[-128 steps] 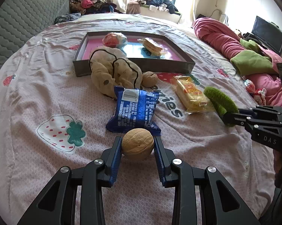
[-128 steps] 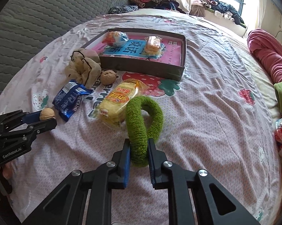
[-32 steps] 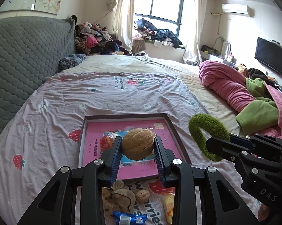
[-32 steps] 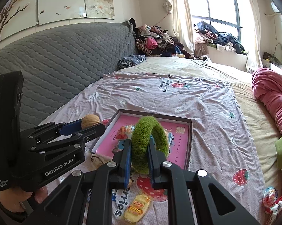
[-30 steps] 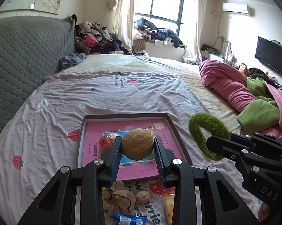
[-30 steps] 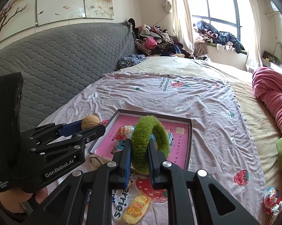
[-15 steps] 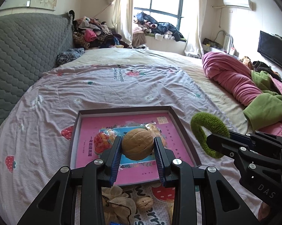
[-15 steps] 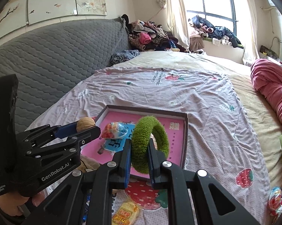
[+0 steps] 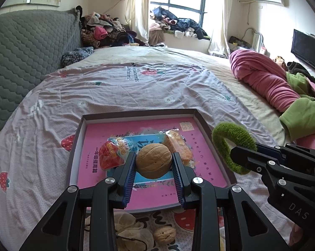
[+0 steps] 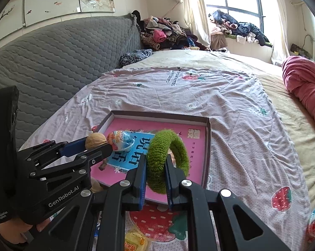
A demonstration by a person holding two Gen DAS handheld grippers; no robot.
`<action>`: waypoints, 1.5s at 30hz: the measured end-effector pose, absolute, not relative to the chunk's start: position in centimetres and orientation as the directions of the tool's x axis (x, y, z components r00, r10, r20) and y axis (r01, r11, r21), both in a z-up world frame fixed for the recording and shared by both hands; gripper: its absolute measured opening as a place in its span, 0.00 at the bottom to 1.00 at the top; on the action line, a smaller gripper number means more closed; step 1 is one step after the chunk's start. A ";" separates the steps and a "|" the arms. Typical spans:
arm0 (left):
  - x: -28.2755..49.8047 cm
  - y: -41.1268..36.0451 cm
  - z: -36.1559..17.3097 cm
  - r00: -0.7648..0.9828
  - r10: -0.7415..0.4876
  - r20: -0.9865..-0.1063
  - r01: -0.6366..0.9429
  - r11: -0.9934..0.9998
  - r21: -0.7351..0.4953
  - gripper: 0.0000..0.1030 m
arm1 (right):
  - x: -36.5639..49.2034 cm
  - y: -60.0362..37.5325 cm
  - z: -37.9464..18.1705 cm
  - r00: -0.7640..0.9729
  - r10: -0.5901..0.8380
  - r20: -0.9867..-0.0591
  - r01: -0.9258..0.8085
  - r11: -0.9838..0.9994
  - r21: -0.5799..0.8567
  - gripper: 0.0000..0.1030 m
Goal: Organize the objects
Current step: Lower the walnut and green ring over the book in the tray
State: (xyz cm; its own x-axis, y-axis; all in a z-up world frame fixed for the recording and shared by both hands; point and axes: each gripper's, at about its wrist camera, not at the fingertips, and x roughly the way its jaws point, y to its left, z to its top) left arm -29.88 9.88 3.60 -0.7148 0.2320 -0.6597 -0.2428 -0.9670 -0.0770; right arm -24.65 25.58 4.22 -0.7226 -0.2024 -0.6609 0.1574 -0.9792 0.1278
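Brown and wrinkled, a walnut (image 9: 153,160) sits clamped between the blue pads of the left gripper (image 9: 153,163), held in the air above the near part of a shallow box (image 9: 136,113) with a pink lining. Beside it the right gripper (image 10: 155,167) is clenched on a fuzzy green ring (image 10: 167,161), which stands upright between its pads over the box's near right part. Inside the box lie a round red-and-blue wrapped sweet (image 9: 113,152) and an orange wrapped snack (image 9: 179,144), on either side of a blue printed panel. In front of the box, on the strawberry-print bedsheet (image 9: 136,83), rest a second walnut (image 9: 164,234), a crumpled beige pouch (image 9: 132,232) and a yellow snack packet (image 10: 135,241). A grey quilted headboard (image 10: 52,58) runs along the left.
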 end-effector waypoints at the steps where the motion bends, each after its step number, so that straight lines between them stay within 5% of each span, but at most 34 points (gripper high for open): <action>1: -30.0 9.9 3.4 -0.714 0.230 -0.661 -0.241 -0.967 -0.077 0.34 | -24.8 25.7 3.9 -0.719 -0.201 -0.665 0.155 -0.980 0.128 0.16; 43: -34.9 12.4 -5.2 -0.575 0.122 -0.809 -0.205 -0.979 -0.002 0.35 | -29.0 27.5 -4.8 -0.608 -0.191 -0.771 0.095 -0.981 0.168 0.16; 45: -34.9 12.3 -5.1 -0.574 0.125 -0.810 -0.200 -0.980 -0.009 0.44 | -29.0 27.4 -4.9 -0.600 -0.189 -0.778 0.096 -0.982 0.165 0.16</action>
State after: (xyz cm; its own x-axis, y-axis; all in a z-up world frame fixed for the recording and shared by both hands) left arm -34.93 12.28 -5.07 -0.5735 0.1250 -0.8096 -0.2004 -0.9797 -0.0093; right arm -29.00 27.43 -4.88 -0.5996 -0.1889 -0.7777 0.0958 -0.9817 0.1646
